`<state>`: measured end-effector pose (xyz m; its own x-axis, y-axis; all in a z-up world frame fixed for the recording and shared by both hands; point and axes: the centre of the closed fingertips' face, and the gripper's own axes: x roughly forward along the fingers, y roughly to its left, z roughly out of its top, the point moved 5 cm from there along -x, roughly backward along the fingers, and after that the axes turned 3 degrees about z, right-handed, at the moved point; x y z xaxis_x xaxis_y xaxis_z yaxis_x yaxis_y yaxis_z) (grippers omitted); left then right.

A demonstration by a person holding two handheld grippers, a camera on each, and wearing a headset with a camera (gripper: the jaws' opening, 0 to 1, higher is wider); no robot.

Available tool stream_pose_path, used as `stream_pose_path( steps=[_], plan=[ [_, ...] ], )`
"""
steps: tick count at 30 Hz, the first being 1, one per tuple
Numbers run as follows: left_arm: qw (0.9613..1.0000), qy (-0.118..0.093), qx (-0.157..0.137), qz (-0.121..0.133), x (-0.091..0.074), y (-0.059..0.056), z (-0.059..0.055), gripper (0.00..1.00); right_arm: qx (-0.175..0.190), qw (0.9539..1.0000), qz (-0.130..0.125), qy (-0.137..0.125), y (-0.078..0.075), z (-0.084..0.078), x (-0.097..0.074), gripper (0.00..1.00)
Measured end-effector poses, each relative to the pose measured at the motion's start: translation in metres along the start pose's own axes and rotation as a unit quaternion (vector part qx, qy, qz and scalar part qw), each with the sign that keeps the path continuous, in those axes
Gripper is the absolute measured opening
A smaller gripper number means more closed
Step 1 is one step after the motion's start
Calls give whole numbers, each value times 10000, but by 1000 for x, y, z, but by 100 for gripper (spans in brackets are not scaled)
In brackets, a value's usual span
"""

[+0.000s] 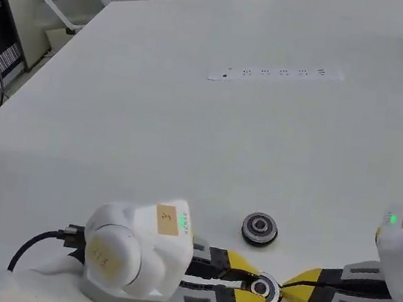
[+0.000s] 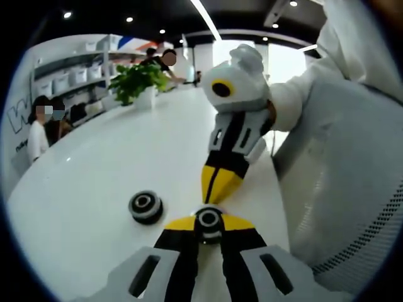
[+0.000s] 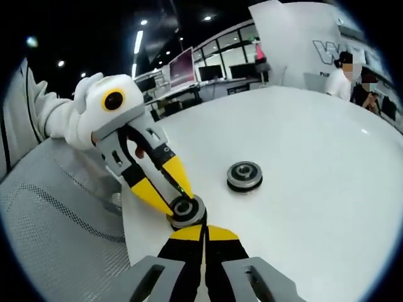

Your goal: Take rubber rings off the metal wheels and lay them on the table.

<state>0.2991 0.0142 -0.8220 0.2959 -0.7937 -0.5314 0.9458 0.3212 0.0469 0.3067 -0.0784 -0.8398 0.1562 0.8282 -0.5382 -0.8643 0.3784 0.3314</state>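
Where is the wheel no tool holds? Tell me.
Head view, lower centre-right: the free wheel lies on the table, just beyond the held wheel.

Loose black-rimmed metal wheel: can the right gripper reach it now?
Probably yes: bare white table lies between the right gripper and the loose black-rimmed metal wheel. Its jaws are shut at the second wheel in the left gripper; back off first.

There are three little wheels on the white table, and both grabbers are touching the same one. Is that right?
Not three: there are two wheels. The head view shows one wheel gripped by the left gripper, with the right gripper touching it, and the other wheel lying free on the table.
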Motion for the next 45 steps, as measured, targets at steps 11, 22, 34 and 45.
stream_pose_path(
  steps=[11, 22, 34, 45],
  plan=[
    [10000, 0, 18, 3, 0, 0, 0, 13, 1813, 9797, 520, -683, -1, 6, -5, 0],
    [10000, 0, 41, 14, 0, -1, 0, 13, 2367, 9639, 833, -894, 6, 7, -5, 0],
    [10000, -18, 30, 8, 0, 0, 0, 13, 2314, 9638, 977, -891, 11, 10, -2, 0],
    [10000, -4, 52, 19, 1, 0, 0, 13, 2197, 9649, 1098, -930, 15, 15, -1, 0]
  ],
)
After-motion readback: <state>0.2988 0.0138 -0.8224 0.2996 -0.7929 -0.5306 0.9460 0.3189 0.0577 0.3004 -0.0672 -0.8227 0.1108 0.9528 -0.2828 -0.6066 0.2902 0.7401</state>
